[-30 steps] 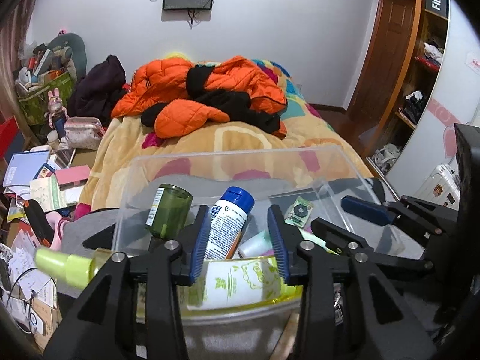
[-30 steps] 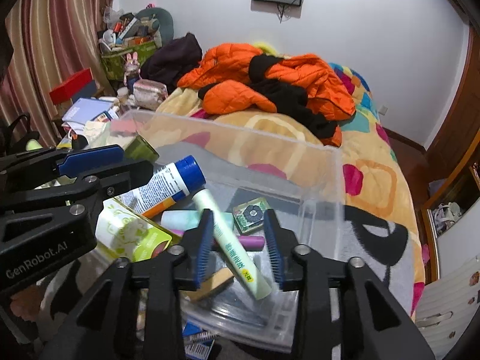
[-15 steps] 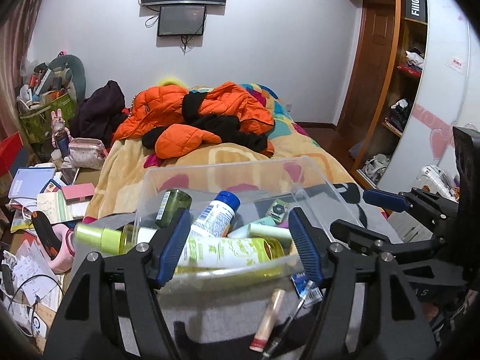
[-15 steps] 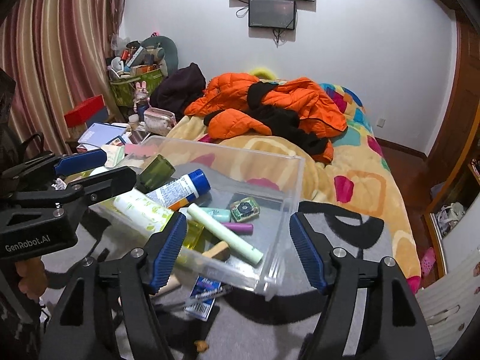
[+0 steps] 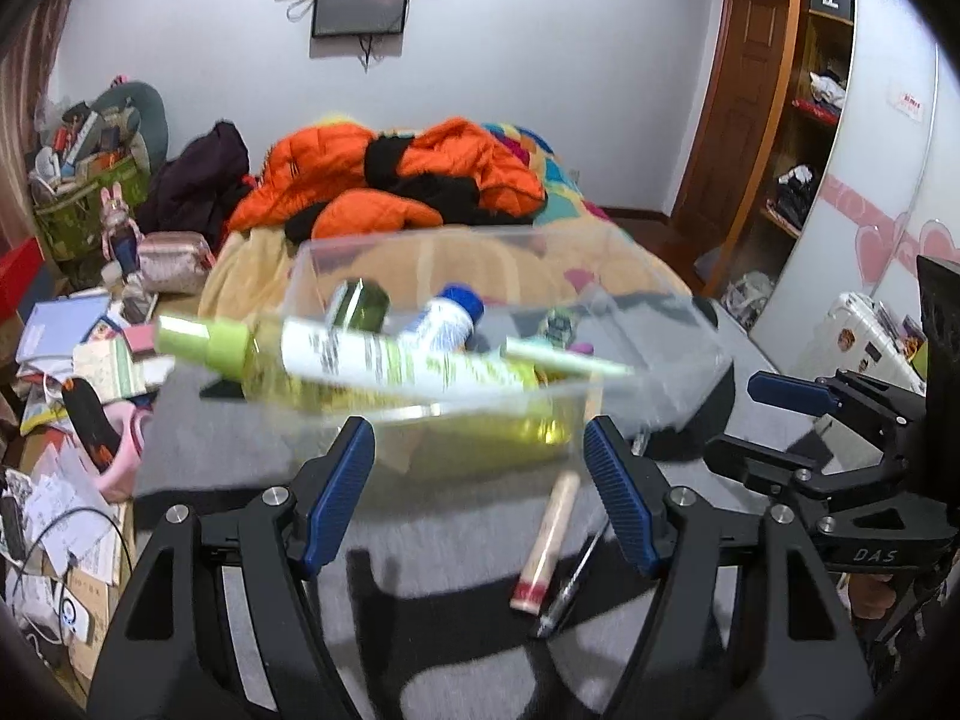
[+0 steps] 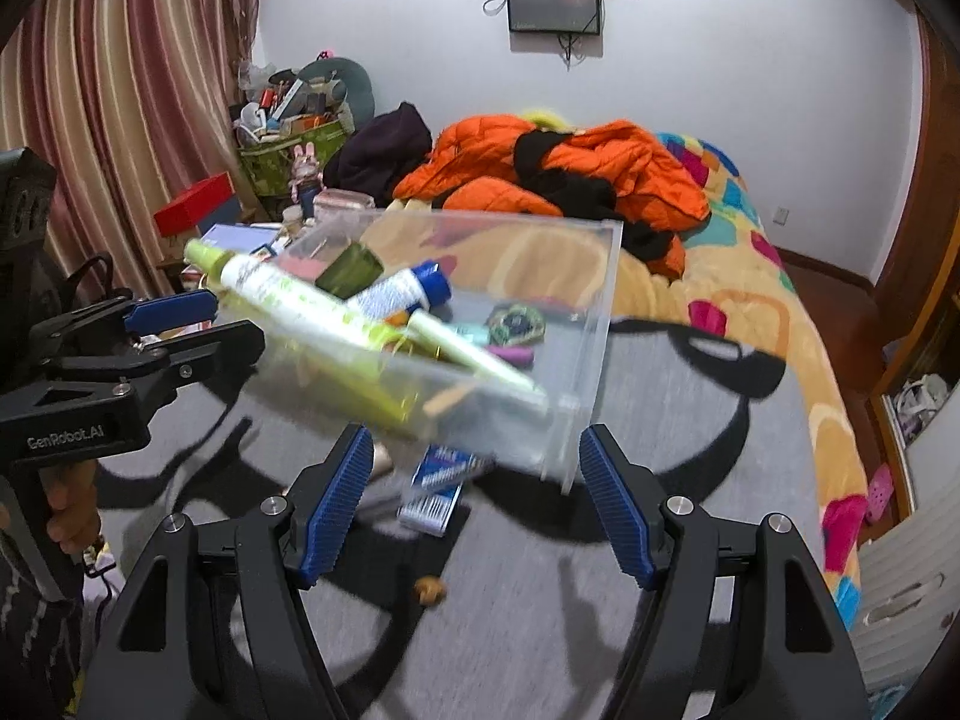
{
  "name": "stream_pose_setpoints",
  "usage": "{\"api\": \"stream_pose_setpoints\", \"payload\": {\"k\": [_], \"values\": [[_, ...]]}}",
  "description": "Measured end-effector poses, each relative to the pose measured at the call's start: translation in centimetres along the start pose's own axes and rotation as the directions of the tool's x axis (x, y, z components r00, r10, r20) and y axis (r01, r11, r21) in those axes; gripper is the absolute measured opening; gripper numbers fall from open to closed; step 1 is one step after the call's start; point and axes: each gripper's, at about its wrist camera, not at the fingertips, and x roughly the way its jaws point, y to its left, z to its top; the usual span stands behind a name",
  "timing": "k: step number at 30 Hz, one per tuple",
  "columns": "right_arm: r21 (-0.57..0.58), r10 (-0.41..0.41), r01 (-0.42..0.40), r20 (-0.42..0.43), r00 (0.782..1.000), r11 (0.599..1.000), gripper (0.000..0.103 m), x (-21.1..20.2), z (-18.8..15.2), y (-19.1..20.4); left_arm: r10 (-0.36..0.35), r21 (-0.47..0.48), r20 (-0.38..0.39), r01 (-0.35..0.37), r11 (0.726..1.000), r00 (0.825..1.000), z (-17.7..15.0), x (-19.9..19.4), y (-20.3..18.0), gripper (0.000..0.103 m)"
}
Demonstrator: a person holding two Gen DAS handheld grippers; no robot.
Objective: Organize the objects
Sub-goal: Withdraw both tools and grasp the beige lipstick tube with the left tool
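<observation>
Clear bin (image 5: 654, 324) of bottles lying just beyond left claw (image 5: 480, 492) and right claw (image 6: 474, 498), both gaping empty, jaws just having been opening

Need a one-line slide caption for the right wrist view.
Open right hand-held gripper short of the clear bin of toiletries, a blue packet lying outside it on the grey cloth.

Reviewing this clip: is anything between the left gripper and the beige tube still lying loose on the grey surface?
Nothing visible blocks it. The left gripper is open, and the beige tube lies on the bare grey surface just past its fingers, outside the clear box. A dark pen lies right beside the tube, close enough to be caught too.
</observation>
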Motion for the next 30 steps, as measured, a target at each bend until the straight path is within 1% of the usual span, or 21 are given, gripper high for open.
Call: {"api": "stream_pose_setpoints", "payload": {"k": [4,7,9,11,12,13,15,16,18,19,20,21,22,23,25,30], "values": [[0.008,0.01,-0.01,-0.033,0.999,1.0,0.068,0.9,-1.4,0.1,-0.01,0.002,-0.06,0.01,1.0,0.998,-1.5,1.5,-0.3,0.072],[0.01,0.018,-0.017,-0.061,0.998,1.0,0.067,1.6,-2.4,0.4,-0.029,0.004,-0.116,0.029,1.0,0.993,-2.4,3.1,-0.6,0.072],[0.007,0.026,-0.026,-0.079,0.997,1.0,0.064,2.0,-3.0,0.6,-0.031,0.02,-0.139,0.034,0.999,0.99,-2.9,3.9,-0.9,0.07],[0.0,0.03,-0.03,-0.094,0.995,1.0,0.054,2.2,-3.5,1.0,-0.031,0.04,-0.161,0.037,0.999,0.986,-3.4,4.5,-1.3,0.062],[-0.003,0.034,-0.035,-0.104,0.994,0.999,0.052,2.4,-3.7,1.2,-0.031,0.043,-0.173,0.039,0.998,0.984,-3.6,4.8,-1.4,0.059],[-0.004,0.039,-0.039,-0.11,0.993,0.999,0.049,2.5,-3.9,1.3,-0.037,0.035,-0.192,0.045,0.998,0.981,-3.9,5.2,-1.4,0.053],[-0.004,0.05,-0.051,-0.123,0.991,0.999,0.044,2.7,-4.4,1.7,-0.068,0.013,-0.211,0.072,0.997,0.975,-4.3,5.5,-1.3,0.049],[-0.006,0.053,-0.054,-0.128,0.99,0.999,0.039,2.8,-4.5,1.8,-0.072,0.011,-0.22,0.076,0.997,0.973,-4.5,5.7,-1.3,0.048],[-0.011,0.056,-0.058,-0.139,0.989,0.998,0.034,3.1,-4.8,2.0,-0.053,0.036,-0.205,0.062,0.997,0.977,-4.9,5.6,-1.7,0.048],[-0.016,0.057,-0.06,-0.149,0.987,0.998,0.029,3.3,-5.0,2.2,-0.045,0.052,-0.202,0.057,0.997,0.978,-5.1,5.5,-2.1,0.047],[-0.021,0.052,-0.056,-0.154,0.987,0.998,0.023,3.5,-5.2,2.4,-0.044,0.06,-0.2,0.057,0.997,0.979,-5.2,5.4,-2.2,0.046],[-0.027,0.041,-0.045,-0.15,0.988,0.999,0.021,3.5,-5.3,2.5,-0.041,0.069,-0.199,0.056,0.996,0.979,-5.2,5.4,-2.4,0.044],[-0.038,0.025,-0.031,-0.143,0.989,0.999,0.017,3.4,-5.4,2.6,-0.033,0.078,-0.195,0.049,0.996,0.98,-5.3,5.4,-2.5,0.037],[-0.04,0.026,-0.033,-0.143,0.989,0.999,0.013,3.3,-5.5,2.6,-0.03,0.086,-0.192,0.047,0.995,0.981,-5.3,5.4,-2.6,0.026],[-0.033,0.039,-0.044,-0.139,0.989,0.999,0.013,3.1,-5.4,2.5,-0.036,0.09,-0.192,0.055,0.994,0.981,-5.2,5.3,-2.7,0.014],[-0.026,0.034,-0.037,-0.113,0.993,0.999,0.013,2.1,-4.9,2.2,-0.045,0.082,-0.183,0.06,0.995,0.982,-5.4,5.0,-2.6,0.014]]}}
